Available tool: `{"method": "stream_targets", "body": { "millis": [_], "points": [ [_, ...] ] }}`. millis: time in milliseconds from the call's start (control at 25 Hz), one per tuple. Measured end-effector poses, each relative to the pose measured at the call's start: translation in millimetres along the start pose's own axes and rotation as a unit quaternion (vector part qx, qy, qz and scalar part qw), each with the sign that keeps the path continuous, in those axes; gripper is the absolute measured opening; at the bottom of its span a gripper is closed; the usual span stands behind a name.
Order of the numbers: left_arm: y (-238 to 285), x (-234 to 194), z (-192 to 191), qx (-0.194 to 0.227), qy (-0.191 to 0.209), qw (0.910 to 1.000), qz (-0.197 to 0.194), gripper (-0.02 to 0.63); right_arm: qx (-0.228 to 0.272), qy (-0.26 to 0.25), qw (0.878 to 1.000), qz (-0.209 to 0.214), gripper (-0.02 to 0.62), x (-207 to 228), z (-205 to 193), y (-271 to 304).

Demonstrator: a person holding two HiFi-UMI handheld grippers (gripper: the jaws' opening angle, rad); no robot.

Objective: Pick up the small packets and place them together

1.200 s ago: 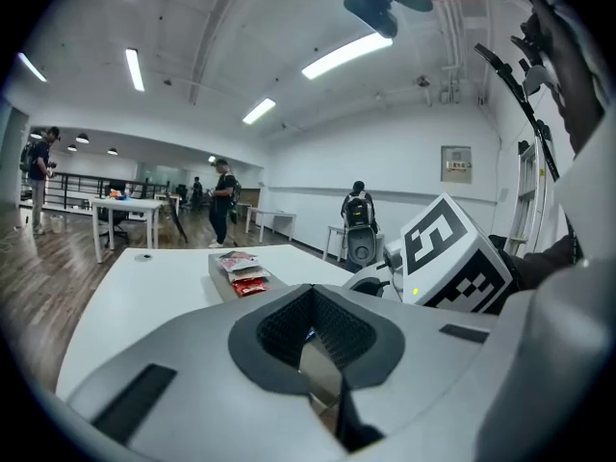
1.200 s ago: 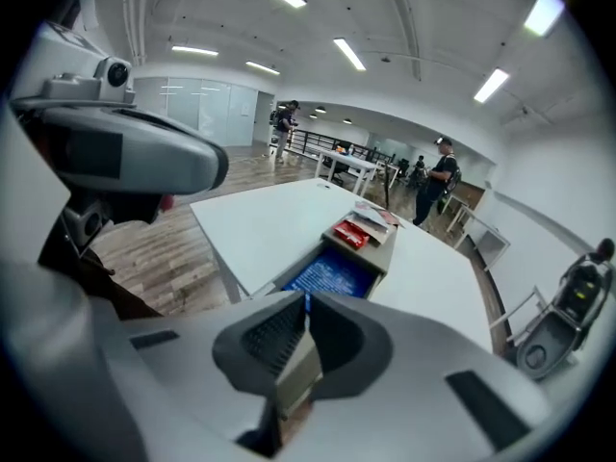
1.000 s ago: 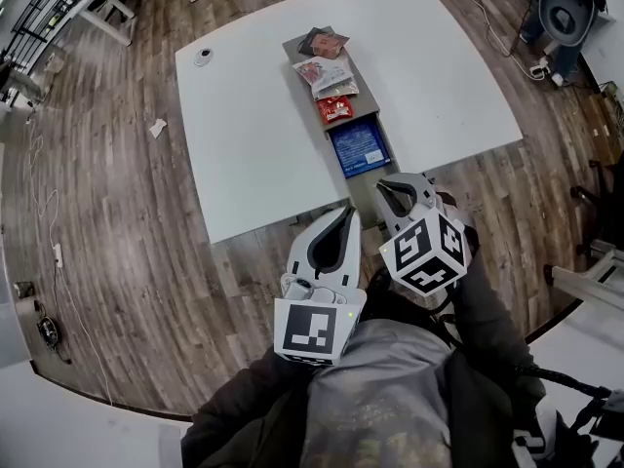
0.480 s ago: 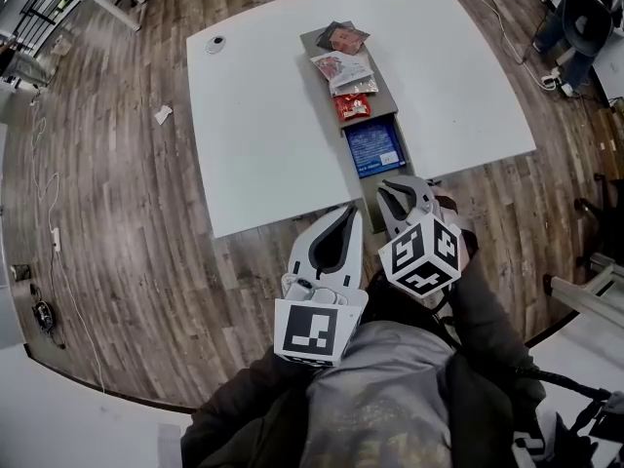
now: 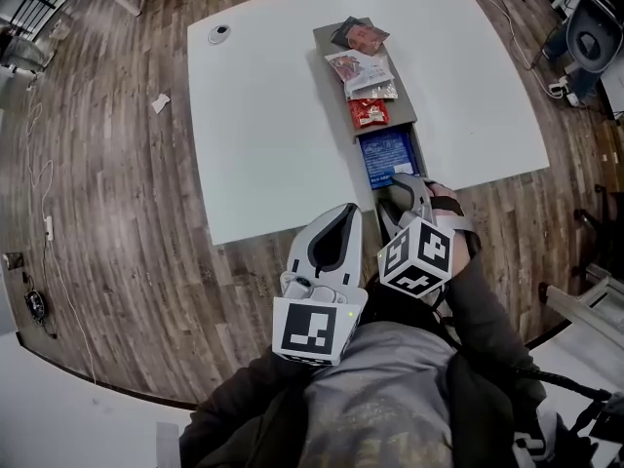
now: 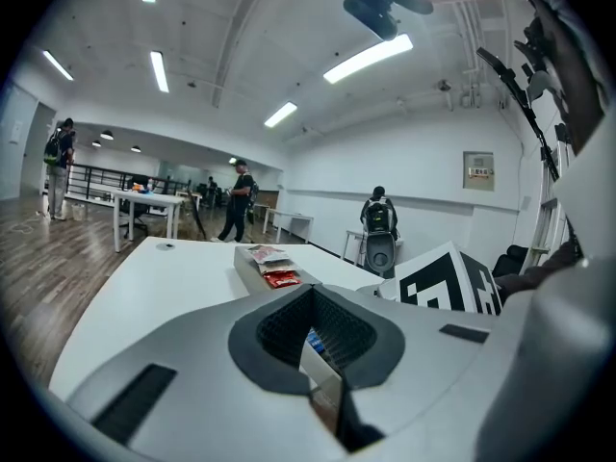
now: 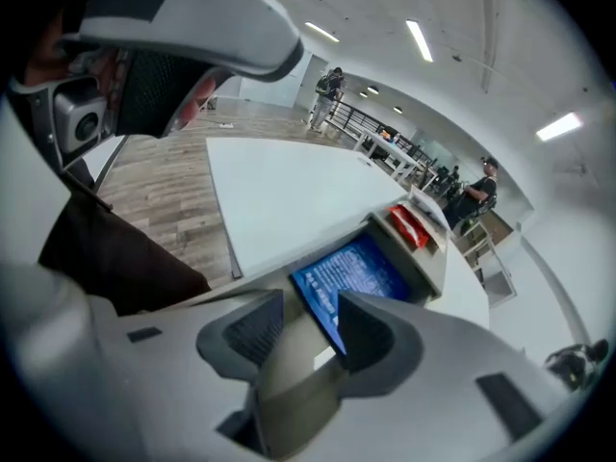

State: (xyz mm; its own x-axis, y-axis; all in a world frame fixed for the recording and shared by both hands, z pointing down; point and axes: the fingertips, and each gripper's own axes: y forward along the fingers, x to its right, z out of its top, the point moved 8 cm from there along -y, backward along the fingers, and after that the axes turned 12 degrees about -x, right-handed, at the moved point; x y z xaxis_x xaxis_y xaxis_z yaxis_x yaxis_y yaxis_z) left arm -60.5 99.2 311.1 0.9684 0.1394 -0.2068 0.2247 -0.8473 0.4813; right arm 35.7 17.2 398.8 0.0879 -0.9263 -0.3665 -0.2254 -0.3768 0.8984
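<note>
Head view: the left hand-held gripper (image 5: 347,211) is clenched on nothing at the near edge of the white bench (image 5: 263,115). To its right a grey tray (image 5: 334,84) holds, far to near, a dark packet (image 5: 358,34), pale packet (image 5: 359,69), red packet (image 5: 370,113) and blue packet (image 5: 387,156). The right hand-held gripper (image 5: 405,185) is released; its jaws have just been opening, and the blue packet's near edge lies between them, unpressed.

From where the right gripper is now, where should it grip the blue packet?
By its near edge, from the person's side: the blue packet lies flat in the tray, and that edge sits between the right gripper's jaws, which have just been opening.
</note>
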Motion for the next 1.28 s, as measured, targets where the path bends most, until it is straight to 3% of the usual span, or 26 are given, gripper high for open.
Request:
{"method": "stream_targets", "body": {
  "millis": [280, 360, 520, 720, 1080, 1280],
  "points": [
    [14.2, -17.6, -0.2, -0.007, -0.011, 0.9999, 0.002, 0.002, -0.024, -0.021, 0.999, 0.029, 0.189, 5.2, 7.4, 14.9],
    [19.2, -21.0, 1.6, -0.010, -0.013, 0.9999, -0.001, 0.002, -0.031, -0.023, 0.998, 0.040, 0.224, 10.3, 9.4, 15.7],
    [31.2, -28.9, 6.9, -0.018, -0.018, 0.9997, -0.004, 0.002, -0.040, -0.011, 0.997, 0.065, 0.267, 22.2, 12.2, 20.8],
    [44.1, -37.7, 13.9, -0.025, -0.019, 0.9994, -0.011, 0.002, -0.043, 0.002, 0.995, 0.094, 0.270, 33.2, 15.2, 25.9],
    [60.4, -43.3, 20.0, -0.035, -0.019, 0.9989, -0.025, 0.002, -0.044, 0.001, 0.995, 0.088, 0.270, 42.8, 19.7, 29.2],
    [61.9, -43.9, 19.9, -0.037, -0.020, 0.9987, -0.028, 0.002, -0.040, 0.002, 0.997, 0.063, 0.264, 47.1, 20.9, 29.4]
  ]
}}
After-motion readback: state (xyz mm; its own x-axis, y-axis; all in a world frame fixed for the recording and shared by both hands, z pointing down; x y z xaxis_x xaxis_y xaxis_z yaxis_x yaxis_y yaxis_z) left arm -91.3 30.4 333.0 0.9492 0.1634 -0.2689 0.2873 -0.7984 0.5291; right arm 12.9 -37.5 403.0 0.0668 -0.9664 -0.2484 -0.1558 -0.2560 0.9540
